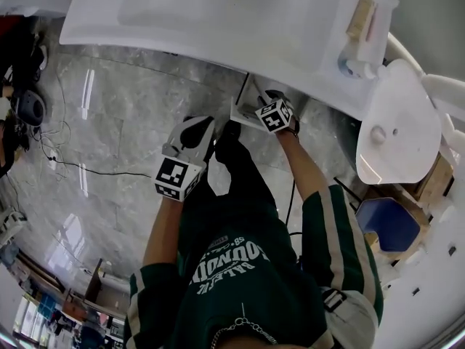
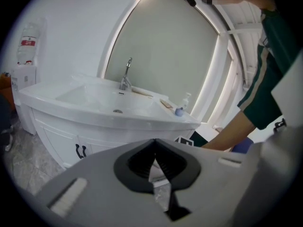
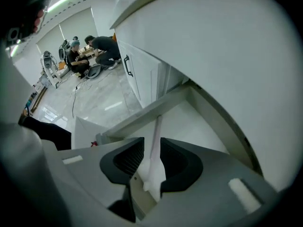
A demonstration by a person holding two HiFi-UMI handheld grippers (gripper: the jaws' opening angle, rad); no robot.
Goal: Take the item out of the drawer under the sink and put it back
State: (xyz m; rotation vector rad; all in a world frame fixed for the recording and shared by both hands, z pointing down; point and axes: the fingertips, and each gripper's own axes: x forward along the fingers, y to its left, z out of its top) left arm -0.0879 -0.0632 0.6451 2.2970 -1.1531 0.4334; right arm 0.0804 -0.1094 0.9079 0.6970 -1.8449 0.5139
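In the right gripper view my right gripper [image 3: 152,145] is shut on a thin white strip-like item [image 3: 155,129], which pokes forward from between the dark pads. It is held over the white inside of the open drawer [image 3: 194,122] under the sink. From the head view, the right gripper [image 1: 263,110] is at the drawer's white panel [image 1: 242,113], just below the vanity edge. My left gripper [image 1: 195,135] hangs lower left, over the floor and away from the drawer. Its jaws [image 2: 154,149] meet with nothing between them.
The white vanity top with its basin [image 1: 218,17] overhangs the drawer. A faucet [image 2: 125,77] and a soap bottle [image 2: 185,100] stand on it. A toilet [image 1: 396,133] and a blue bin [image 1: 392,224] are at the right. Cables [image 1: 65,162] lie on the marble floor, left. People [image 3: 92,48] crouch far off.
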